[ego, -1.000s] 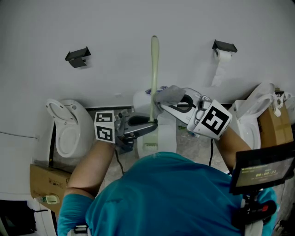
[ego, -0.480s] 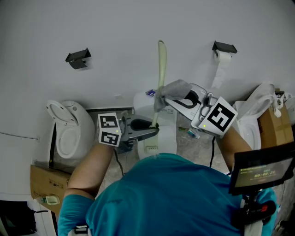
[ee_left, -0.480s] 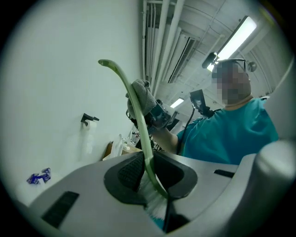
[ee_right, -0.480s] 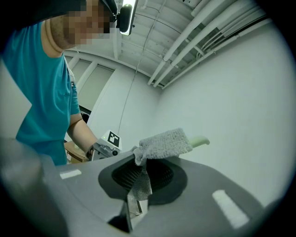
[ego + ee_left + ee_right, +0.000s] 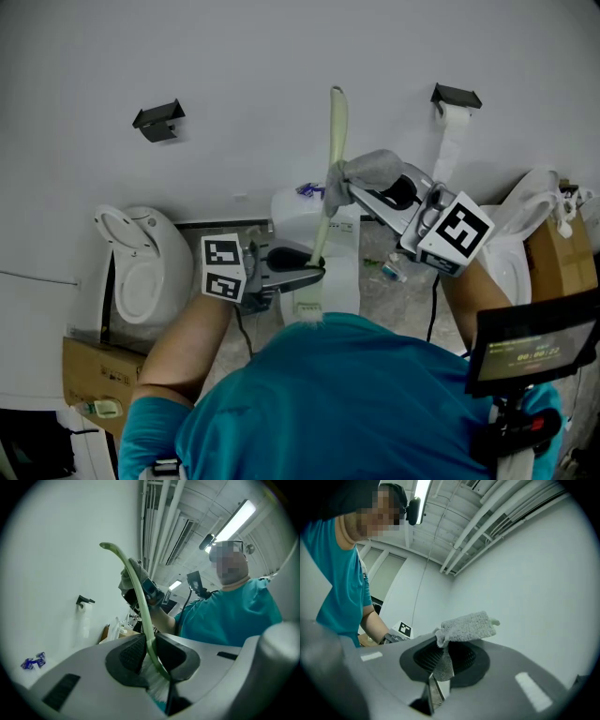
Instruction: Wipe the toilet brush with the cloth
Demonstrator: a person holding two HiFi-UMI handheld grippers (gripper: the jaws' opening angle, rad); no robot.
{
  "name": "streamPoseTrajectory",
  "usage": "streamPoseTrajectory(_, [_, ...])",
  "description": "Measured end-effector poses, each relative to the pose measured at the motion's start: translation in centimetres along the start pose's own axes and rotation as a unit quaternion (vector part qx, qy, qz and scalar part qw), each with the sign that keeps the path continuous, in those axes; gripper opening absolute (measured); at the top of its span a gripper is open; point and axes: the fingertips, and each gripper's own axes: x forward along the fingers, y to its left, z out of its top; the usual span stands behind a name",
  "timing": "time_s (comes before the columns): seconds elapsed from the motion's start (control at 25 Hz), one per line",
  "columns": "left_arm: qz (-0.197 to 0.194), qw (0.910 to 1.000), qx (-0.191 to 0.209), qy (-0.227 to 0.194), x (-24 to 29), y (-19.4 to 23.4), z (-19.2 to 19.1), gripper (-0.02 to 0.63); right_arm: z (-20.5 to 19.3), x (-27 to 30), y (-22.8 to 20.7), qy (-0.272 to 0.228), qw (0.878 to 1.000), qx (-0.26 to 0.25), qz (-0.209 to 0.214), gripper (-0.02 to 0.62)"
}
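The jaws of my left gripper [image 5: 305, 270] clamp the toilet brush [image 5: 336, 141] near its bristles. Those of my right gripper [image 5: 364, 192] pinch a grey cloth [image 5: 373, 169] against its handle.

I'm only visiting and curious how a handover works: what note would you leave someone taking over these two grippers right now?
Left gripper: shut on the toilet brush, low on its pale green handle just above the bristles, holding it upright.
Right gripper: shut on the grey cloth.
The cloth lies against the handle about midway up, judging by the head view.
Done: brush and cloth both gripped and brought together.
Left: run the cloth along the handle; how much is already wiped cannot be told.
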Motion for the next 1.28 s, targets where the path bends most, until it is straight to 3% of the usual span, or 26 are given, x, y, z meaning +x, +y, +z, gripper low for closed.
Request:
streamPoseTrajectory(0.48, [0.031, 0.9927, 0.069, 0.093, 0.3, 0.9, -2.7, 0.069, 1.2, -2.1, -3.9, -0.047, 0.995, 0.077, -0.034, 0.035])
streamPoseTrajectory(0.84, [0.059, 0.9710, 0.142, 0.183, -0.6, 2.0, -4.6, 0.071, 2.2, -3.7, -6.2, -0.099, 0.982, 0.159, -0.033, 0.035])
streamPoseTrajectory(1.28, [0.057, 0.9393, 0.203, 0.271, -1.0, 2.0, -7.7, 0.071, 3.6, -5.5, -8.1, -0.162, 0.959, 0.233, -0.009, 0.035])
